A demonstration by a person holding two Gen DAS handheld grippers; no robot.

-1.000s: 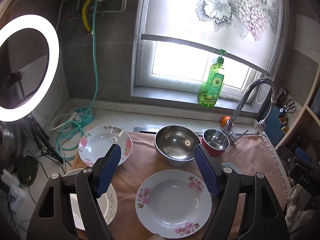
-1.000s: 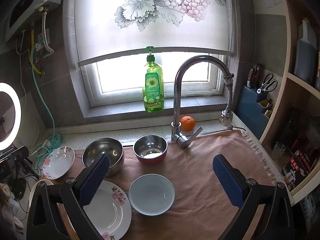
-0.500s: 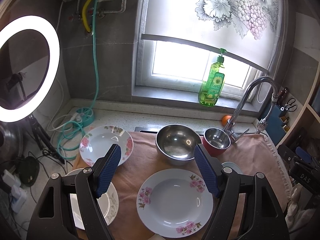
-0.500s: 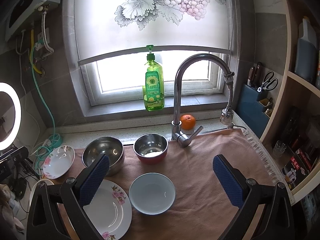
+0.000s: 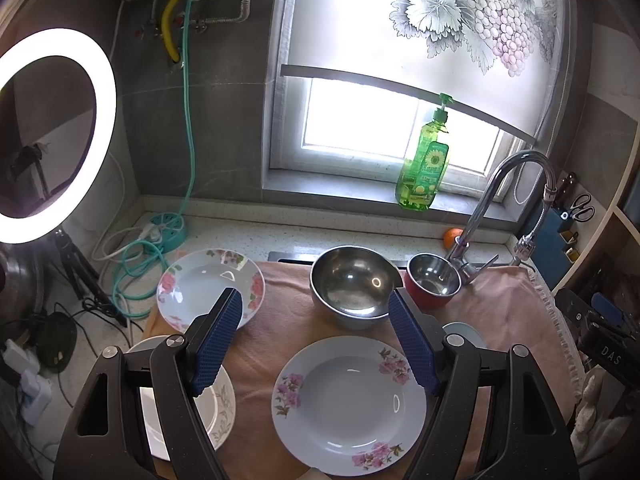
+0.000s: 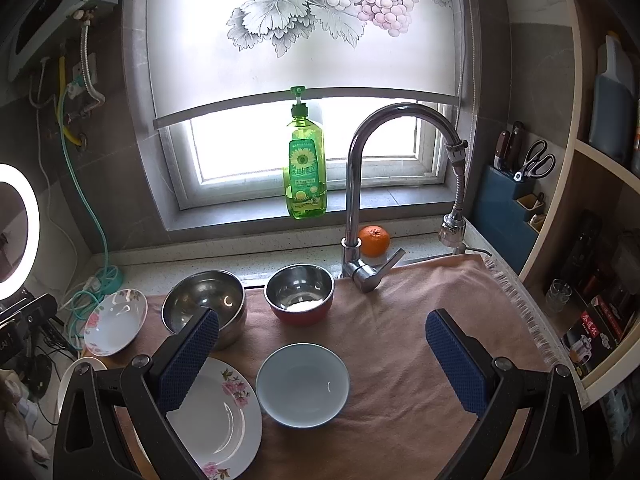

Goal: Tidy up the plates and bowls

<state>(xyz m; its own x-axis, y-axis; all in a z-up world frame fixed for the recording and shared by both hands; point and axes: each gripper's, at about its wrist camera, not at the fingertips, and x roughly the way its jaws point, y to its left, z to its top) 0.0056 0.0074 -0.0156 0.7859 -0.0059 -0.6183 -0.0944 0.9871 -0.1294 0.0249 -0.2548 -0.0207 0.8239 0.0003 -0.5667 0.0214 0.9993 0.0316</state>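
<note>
While both grippers hover with fingers spread and empty, the left gripper sits above a flowered plate on the cloth-covered surface. Only the right gripper view fully shows the pale bowl; farther back stand two steel bowls.

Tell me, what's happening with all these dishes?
Someone is about to tidy plates and bowls laid out on a pink cloth by the tap. Both grabbers, the left gripper and the right gripper, hang open above the dishes, holding nothing. Below them sit a flowered plate, a pale blue bowl, a big steel bowl and a red bowl. Nothing is stacked yet.
</note>
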